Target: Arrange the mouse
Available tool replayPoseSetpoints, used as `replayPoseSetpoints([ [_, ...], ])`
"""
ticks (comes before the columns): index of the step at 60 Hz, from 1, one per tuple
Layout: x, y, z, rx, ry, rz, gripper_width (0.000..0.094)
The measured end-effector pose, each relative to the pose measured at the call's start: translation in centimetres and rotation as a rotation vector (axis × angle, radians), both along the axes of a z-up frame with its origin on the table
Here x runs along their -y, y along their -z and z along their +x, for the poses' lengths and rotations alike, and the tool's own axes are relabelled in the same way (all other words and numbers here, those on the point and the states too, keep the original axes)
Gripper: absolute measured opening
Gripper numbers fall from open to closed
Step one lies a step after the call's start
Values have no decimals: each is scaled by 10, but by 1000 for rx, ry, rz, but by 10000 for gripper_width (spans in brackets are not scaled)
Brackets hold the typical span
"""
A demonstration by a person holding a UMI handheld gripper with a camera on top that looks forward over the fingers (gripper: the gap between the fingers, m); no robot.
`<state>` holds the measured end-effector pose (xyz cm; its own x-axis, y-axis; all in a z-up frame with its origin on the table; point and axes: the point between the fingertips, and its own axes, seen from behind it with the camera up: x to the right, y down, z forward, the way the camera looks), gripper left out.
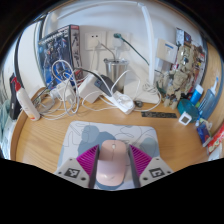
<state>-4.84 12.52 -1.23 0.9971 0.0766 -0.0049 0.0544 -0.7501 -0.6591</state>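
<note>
While I'm hovering over the grey mat (100, 135), my gripper (116, 160) is pinching the pale pink mouse (115, 162) between its two magenta pads (88, 157). Behind it, I'm seeing tangled white cables (62, 92), then a power strip (120, 101), then cluttered figurines (180, 85).

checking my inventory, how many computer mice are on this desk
1. The mouse, pale pink, lies on the grey mouse mat between the jaws of the gripper. Clutter at the back of the desk could hide others.
</note>
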Motion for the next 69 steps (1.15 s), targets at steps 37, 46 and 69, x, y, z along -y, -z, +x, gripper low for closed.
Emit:
replayPoseSetpoints([
  [37, 98, -226, -64, -69, 58, 140, 802],
  [46, 114, -248, -80, -100, 48, 159, 803],
  [69, 121, -261, -95, -102, 39, 187, 786],
])
